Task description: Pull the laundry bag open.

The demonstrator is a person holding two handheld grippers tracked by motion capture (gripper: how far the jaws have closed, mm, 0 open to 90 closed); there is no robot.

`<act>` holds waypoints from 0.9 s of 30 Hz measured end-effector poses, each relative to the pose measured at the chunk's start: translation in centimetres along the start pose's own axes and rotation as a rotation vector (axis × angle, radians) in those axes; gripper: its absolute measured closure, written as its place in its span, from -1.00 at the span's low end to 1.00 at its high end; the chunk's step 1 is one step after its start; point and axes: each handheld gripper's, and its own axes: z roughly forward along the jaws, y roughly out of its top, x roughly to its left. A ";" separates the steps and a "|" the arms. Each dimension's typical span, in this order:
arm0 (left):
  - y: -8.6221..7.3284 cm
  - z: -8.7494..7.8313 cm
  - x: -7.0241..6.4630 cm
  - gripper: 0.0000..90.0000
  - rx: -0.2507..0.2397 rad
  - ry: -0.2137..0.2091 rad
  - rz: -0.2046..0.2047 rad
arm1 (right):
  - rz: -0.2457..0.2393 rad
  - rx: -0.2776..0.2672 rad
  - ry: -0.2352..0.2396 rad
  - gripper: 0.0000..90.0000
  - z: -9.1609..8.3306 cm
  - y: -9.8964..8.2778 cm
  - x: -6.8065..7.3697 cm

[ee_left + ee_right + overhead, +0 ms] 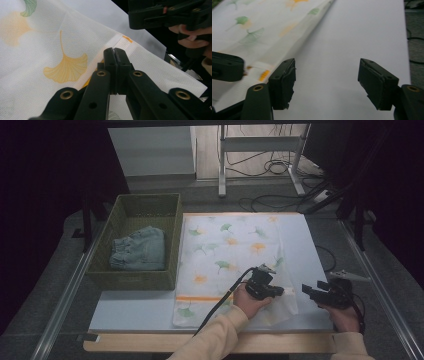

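White tabletop [310, 270]: left gripper [115, 53] pinches the leaf-print cloth [225, 250]; right gripper [327, 82] jaws gape, empty; no writing legible.

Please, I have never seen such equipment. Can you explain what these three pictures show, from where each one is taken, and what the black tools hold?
A person sits at a table, holding a hand tool with two black jaws in each hand. The high view looks down from above. The other two pictures come from small cameras riding on each tool. The left gripper has its jaws closed, apparently pinching the leaf-printed cloth near its edge. The right gripper is open over the bare tabletop beside the cloth, holding nothing. On the left stands a green basket containing folded denim.
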 end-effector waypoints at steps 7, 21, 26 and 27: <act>-0.1 -0.2 0.2 1.00 -0.002 0.005 -0.004 | -0.002 0.019 0.090 -0.22 0.2 0.4 1.1; -0.4 -0.4 0.5 1.00 -0.004 0.010 -0.012 | -0.034 0.078 0.250 -0.03 1.3 0.6 3.0; -0.4 -0.3 0.5 1.00 -0.006 0.008 -0.015 | -0.016 0.109 0.301 0.15 1.9 0.3 3.1; -0.4 -0.3 0.5 1.00 -0.005 0.009 -0.015 | -0.022 0.111 0.306 0.21 2.0 0.3 3.2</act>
